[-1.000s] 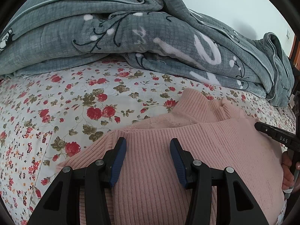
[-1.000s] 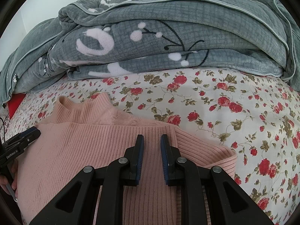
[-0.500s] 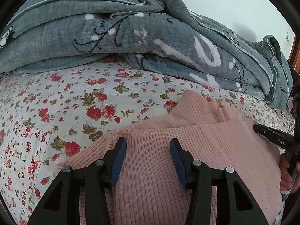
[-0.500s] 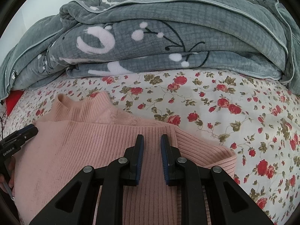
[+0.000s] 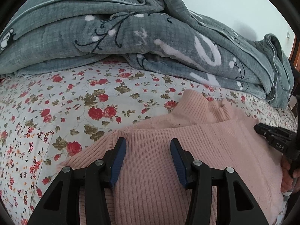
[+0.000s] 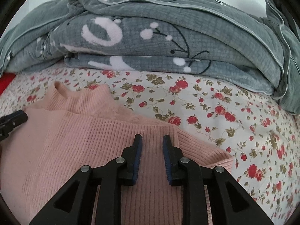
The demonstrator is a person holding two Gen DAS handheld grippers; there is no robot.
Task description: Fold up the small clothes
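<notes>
My left claw [image 5: 148,144] hovers over the pink sweater [image 5: 187,150] with its blue pads standing fairly wide apart; they have just eased a touch wider, and nothing is pinched between them, only the ribbed knit lying underneath. It sits where it did a second ago, above the folded left shoulder of the garment

My right claw [image 6: 152,140] has its pads narrow but parted. They were nearly together a second ago and have just been opening, and the sweater [image 6: 93,140] lies flat below them rather than gripped. The view from this claw has tilted a little since then, so the folded sleeve edge now runs off to the lower right

The sweater lies on the bed, folded in on both sides, its high collar [image 6: 80,97] pointing towards the blanket; it has not shifted. From my left view I see my right claw's black tip [image 5: 271,136] resting at the sweater's far edge with my hand [image 5: 288,172] behind it; from my right view the left claw's tip [image 6: 13,120] shows at the opposite edge

Around the sweater spreads the rose-printed bedsheet [image 5: 75,103], and beyond it the heaped grey blanket [image 6: 168,33], both unchanged
</notes>
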